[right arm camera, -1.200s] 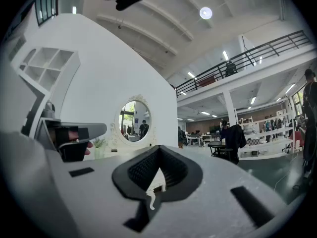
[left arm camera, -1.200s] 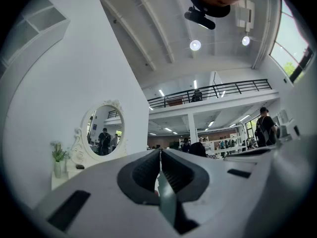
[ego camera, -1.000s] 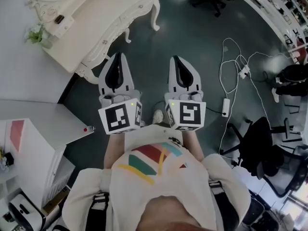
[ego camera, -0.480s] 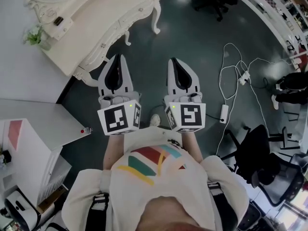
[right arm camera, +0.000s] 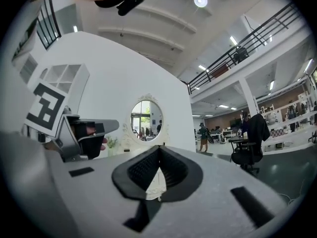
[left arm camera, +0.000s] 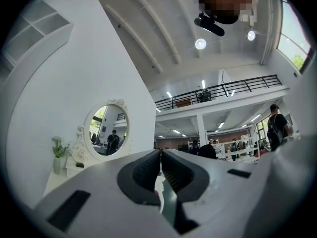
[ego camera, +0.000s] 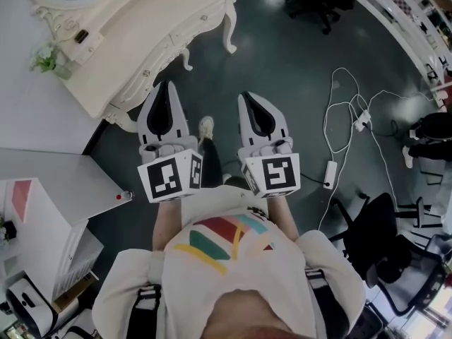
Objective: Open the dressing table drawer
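Left gripper: jaws pressed together, nothing between them. Right gripper: same, tips meeting, empty. We hold both side by side in front of our chest, over the dark floor, touching nothing. The dressing table sits ahead and to our left, near the left gripper's tips but apart from them. Its drawer runs along the front under the tabletop, shut as far as we can tell, with a small knob on it. An oval mirror stands at the tabletop's back edge and a plant at its left end. Step, as we judge it: approach only, no contact with the drawer yet, task barely begun. The next move calls for stepping in closer, bringing one gripper down to knob height, parting its jaws, closing them around the knob, then pulling straight out from the front. Risk: the knob is small, so closed jaws would just bump it.
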